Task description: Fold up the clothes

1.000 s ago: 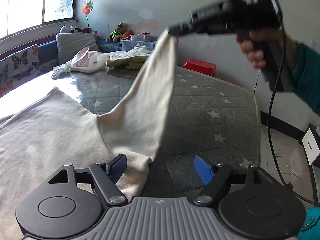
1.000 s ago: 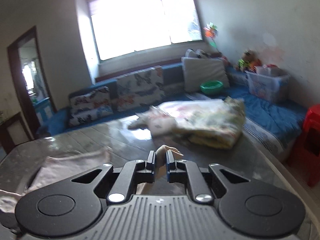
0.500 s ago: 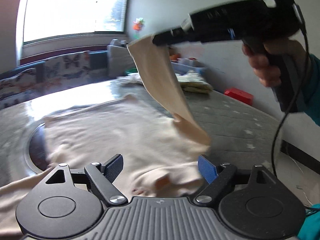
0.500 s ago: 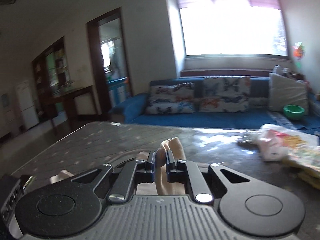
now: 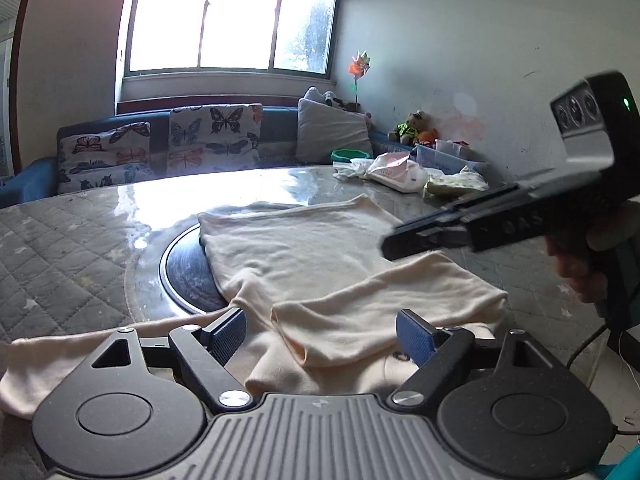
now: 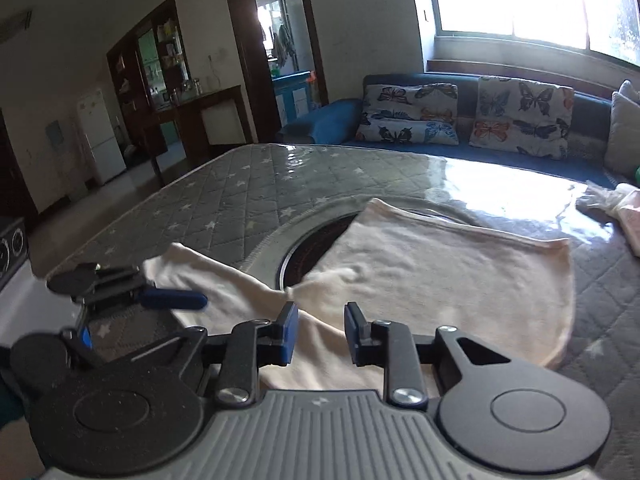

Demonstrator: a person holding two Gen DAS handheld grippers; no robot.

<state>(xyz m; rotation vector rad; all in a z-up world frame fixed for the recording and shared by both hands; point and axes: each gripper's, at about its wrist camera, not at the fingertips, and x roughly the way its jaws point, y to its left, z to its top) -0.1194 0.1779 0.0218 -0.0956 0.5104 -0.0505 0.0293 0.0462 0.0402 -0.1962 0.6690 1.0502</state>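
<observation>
A cream long-sleeved top [image 5: 320,256] lies flat on the quilted grey table [image 5: 60,240]. One sleeve [image 5: 384,312] lies folded across its near part. My left gripper [image 5: 320,334] is open and empty, low over the garment's near edge. My right gripper [image 6: 318,330] is open and empty just above the folded sleeve; it shows in the left wrist view [image 5: 400,244] hovering over the cloth. The top [image 6: 440,272] fills the middle of the right wrist view, and the left gripper [image 6: 140,300] sits at its left edge.
A round dark inset [image 5: 188,272] in the table is partly under the top. Plastic bags and folded cloth [image 5: 404,168] lie at the far right of the table. A blue sofa with butterfly cushions [image 5: 160,148] runs behind. The table edge is close on the right.
My right gripper carried the sleeve over the body of the top, laid it down and opened. The sleeve now lies folded on the garment. My left gripper stayed open.
</observation>
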